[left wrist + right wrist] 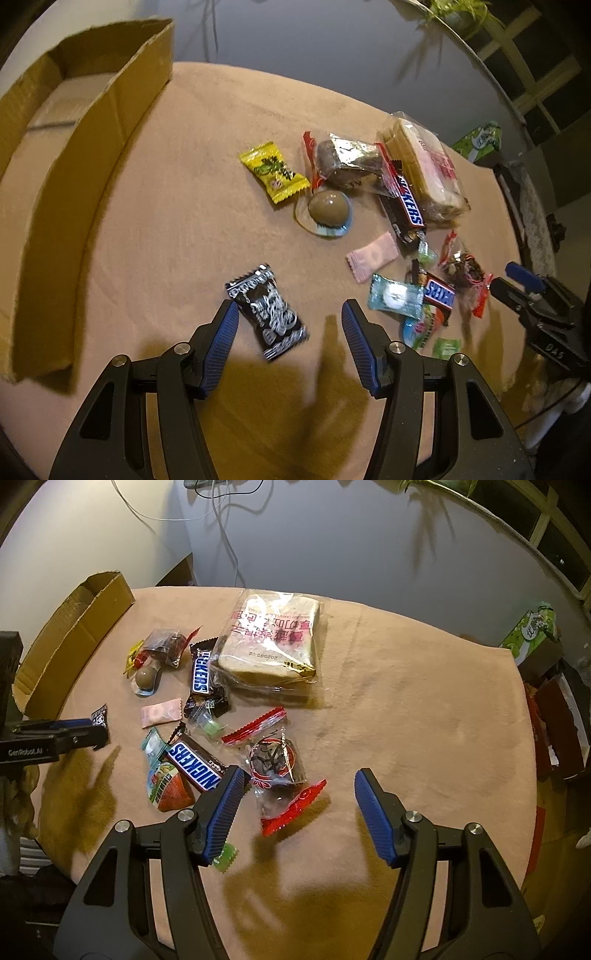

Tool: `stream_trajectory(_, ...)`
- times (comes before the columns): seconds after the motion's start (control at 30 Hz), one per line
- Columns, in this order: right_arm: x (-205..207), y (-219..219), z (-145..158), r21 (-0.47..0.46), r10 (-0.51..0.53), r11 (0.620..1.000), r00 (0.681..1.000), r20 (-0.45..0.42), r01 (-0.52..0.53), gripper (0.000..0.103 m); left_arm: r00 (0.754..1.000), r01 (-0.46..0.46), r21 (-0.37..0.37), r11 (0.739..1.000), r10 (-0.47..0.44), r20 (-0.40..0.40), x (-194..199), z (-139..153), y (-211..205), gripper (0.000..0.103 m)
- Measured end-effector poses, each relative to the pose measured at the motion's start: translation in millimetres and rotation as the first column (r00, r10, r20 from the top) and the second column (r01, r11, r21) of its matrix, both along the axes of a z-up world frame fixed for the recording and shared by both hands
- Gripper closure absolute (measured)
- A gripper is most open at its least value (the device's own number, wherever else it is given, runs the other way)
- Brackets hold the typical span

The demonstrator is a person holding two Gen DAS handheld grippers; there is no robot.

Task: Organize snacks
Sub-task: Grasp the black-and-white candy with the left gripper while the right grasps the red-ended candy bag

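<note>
Snacks lie scattered on a tan cloth-covered table (184, 221). In the left wrist view my left gripper (290, 308) hangs open over a black candy packet (267, 312); the packet lies between the fingers, close to the left pad. In the right wrist view my right gripper (300, 775) is open around a clear packet with red ends and dark contents (277, 771), and no pad presses on it. Beside it lies a small Snickers bar (194, 762). An open cardboard box (110, 129) stands at the table's left.
A bagged bread loaf (273, 642), a long Snickers bar (406, 201), a yellow candy (275, 171), a brown egg in plastic (328, 208) and a pink packet (373, 254) sit mid-table. A green carton (532, 631) lies past the right edge. Cables hang on the far wall.
</note>
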State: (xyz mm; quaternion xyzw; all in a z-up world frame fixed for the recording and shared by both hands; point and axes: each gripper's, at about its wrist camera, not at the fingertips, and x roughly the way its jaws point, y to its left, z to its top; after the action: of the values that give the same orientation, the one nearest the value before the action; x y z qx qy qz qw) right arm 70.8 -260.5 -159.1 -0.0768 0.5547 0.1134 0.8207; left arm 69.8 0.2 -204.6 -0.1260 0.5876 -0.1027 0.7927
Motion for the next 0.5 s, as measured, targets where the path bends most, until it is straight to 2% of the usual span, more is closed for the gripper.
stream_trajectory(0.17,3,2,-3,0.008,0.006,1.0,1.0,-0.013,-0.006,0.042,0.999,0.04,0.074,0.996,-0.042,0.019,1,1,-8,0.047)
stream_trajectory(0.3,7,6,-9,0.002,0.024,1.0,0.999,-0.028,-0.024,0.046,0.996,0.068,0.158,0.985,-0.076,0.042,-3,0,-12,0.06)
stream_trajectory(0.4,10,9,-13,0.006,0.036,0.999,0.999,-0.041,-0.036,0.05,0.995,0.07,0.187,0.98,-0.081,0.051,-5,-2,-7,0.07)
stream_trajectory(0.5,14,13,-20,-0.006,0.046,0.999,0.997,-0.056,-0.047,0.051,0.994,0.073,0.206,0.976,-0.087,0.06,-8,-3,-7,0.077)
